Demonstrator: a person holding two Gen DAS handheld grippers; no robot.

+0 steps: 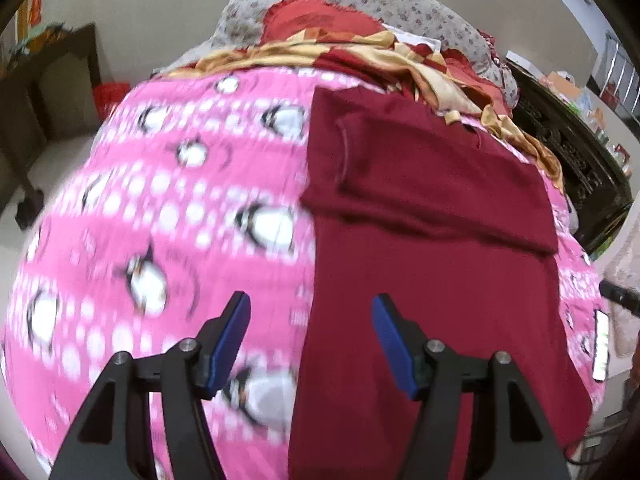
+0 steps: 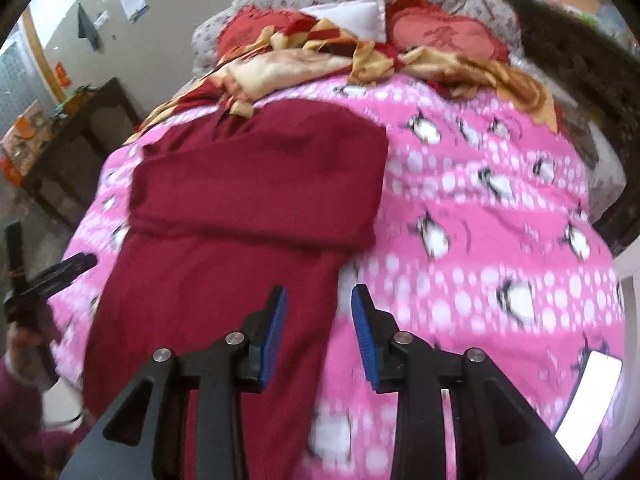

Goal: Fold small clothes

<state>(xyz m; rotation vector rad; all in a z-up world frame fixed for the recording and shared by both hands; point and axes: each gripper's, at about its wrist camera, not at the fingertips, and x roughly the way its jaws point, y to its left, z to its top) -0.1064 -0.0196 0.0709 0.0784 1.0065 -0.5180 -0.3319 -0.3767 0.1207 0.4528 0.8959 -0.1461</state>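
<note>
maroon garment [image 1: 432, 240] lies long on the pink penguin blanket [image 1: 160, 200], far part already folded over at twelve o'clock. my left gripper [image 1: 311, 344] hangs wide and empty over its left edge; my right gripper [image 2: 319, 334] is narrower, also empty, over the right edge. i'd judge the next fold starts at the near hem: pinch both corners evenly at six o'clock, lift together, lay flat toward the red-and-gold bedding [image 2: 304, 60] without dragging.

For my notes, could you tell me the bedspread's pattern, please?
Bright pink bedspread with white dots and penguins, clearest in the right wrist view.
</note>
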